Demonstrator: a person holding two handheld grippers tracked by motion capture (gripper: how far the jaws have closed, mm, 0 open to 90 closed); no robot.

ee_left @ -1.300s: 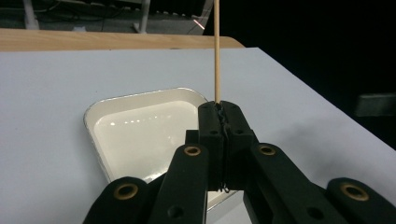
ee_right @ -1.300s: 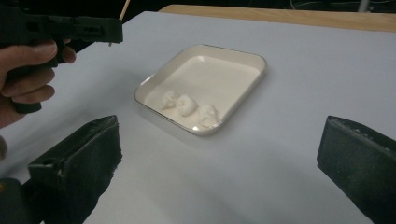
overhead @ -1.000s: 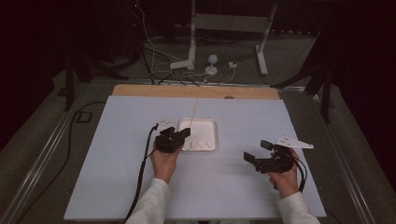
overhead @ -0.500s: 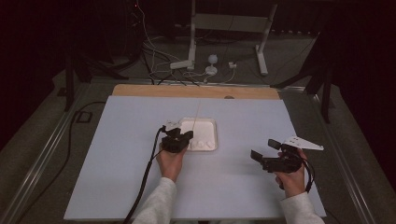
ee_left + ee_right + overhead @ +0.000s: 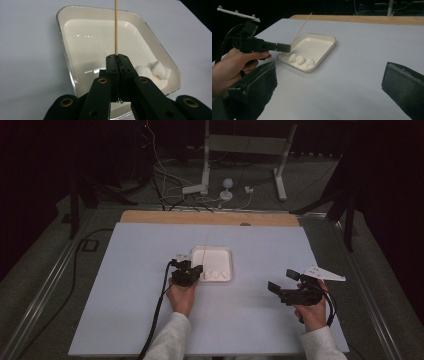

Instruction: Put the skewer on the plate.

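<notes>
Pale grey sheeting covers the tabletop [image 5: 125,285], with a bare wooden strip along its far edge and a dark room beyond, cables on the floor. The left tongs [image 5: 117,60] are clamped on a thin wooden skewer [image 5: 116,27] rising over a shallow white square tray [image 5: 227,251] holding three white marshmallows [image 5: 301,60]. The right tongs [image 5: 283,286] stand apart, well off to the tray's right.

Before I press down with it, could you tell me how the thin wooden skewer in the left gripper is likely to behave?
The thin wooden skewer looks straight, so probably stiff, yet slender enough to bend or snap if forced. The left gripper clamps only its end, so it may pivot. The white marshmallows look soft and should pierce easily.
</notes>
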